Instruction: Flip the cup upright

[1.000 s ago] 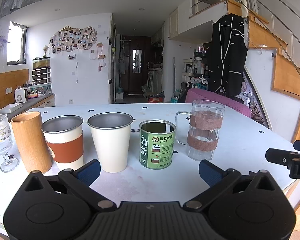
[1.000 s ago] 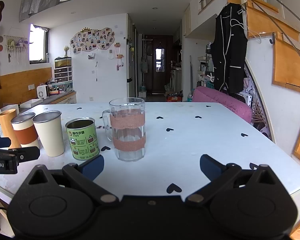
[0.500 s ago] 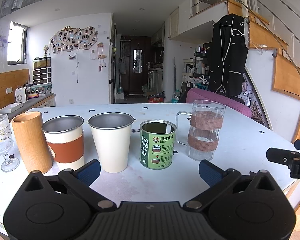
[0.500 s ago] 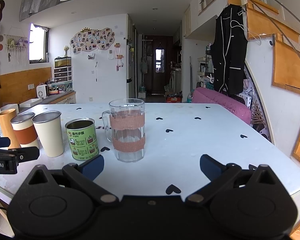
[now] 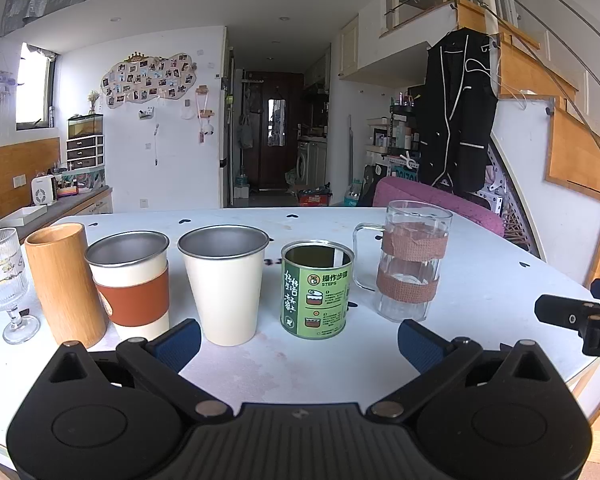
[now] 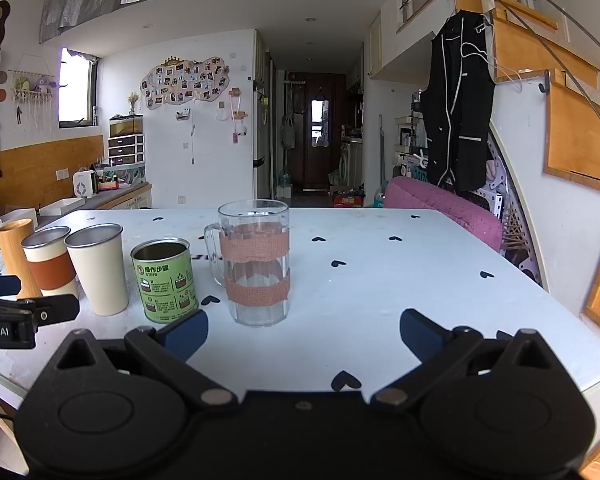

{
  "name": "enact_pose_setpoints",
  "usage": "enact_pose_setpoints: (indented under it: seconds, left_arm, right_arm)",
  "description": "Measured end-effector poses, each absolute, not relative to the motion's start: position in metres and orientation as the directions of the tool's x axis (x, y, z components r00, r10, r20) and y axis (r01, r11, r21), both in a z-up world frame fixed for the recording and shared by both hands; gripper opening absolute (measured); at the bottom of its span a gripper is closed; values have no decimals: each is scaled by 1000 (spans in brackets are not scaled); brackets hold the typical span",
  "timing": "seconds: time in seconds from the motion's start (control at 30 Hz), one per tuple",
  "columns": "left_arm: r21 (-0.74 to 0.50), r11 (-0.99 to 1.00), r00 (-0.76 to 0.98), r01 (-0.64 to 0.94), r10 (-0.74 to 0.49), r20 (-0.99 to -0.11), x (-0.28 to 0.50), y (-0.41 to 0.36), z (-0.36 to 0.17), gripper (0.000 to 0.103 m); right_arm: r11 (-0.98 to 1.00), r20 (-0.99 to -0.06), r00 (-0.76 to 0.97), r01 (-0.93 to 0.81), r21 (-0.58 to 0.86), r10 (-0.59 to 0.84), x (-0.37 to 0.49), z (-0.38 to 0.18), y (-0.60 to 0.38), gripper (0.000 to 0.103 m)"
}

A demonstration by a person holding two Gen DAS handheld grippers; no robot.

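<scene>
**All cups seen mouth-up; both grippers idle and spread**

Six vessels are noted in a row along the near part of the white counter (image 5: 480, 280). From left to right in the left wrist view: a ribbed stemmed glass (image 5: 2, 276), a wooden tumbler (image 5: 64, 284), a steel cup with brown sleeve (image 5: 134, 280), a plain cream steel cup (image 5: 224, 284), a green printed tin (image 5: 318, 290), and a glass mug (image 5: 412, 260) wrapped with two tan tape bands. Every one is standing on its base with the mouth up; no inverted or toppled cup is found in either view.

The left gripper (image 5: 299, 334) is held low at the counter's near edge, jaws wide apart, nothing between them; the cream cup and tin lie just ahead of its opening. The right gripper (image 6: 304, 330) is likewise spread and empty, with the glass mug just beyond its left finger.

Step in hand, as judged: the flip appears already done, or else the target cup lies out of view; which was the task's cup cannot be told. Neither gripper is touching any vessel.

Next move, if any is called for: the row should be left undisturbed and the grippers kept clear of it, since the cups are closely spaced and the stemmed glass looks easily tipped.
</scene>
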State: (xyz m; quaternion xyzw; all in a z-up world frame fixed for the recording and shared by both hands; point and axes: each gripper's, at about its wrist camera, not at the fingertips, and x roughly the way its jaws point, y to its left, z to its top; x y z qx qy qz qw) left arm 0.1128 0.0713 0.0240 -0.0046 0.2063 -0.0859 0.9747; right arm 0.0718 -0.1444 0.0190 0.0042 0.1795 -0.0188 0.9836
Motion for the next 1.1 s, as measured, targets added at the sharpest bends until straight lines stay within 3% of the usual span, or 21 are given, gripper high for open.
enact_pose_setpoints:
  seconds: [1.1]
  left_arm:
    - [-44, 986, 900, 163, -167, -402, 112, 72, 24, 103]
  right_arm:
    - [999, -351, 935, 46, -2, -44, 70, 20, -143, 103]
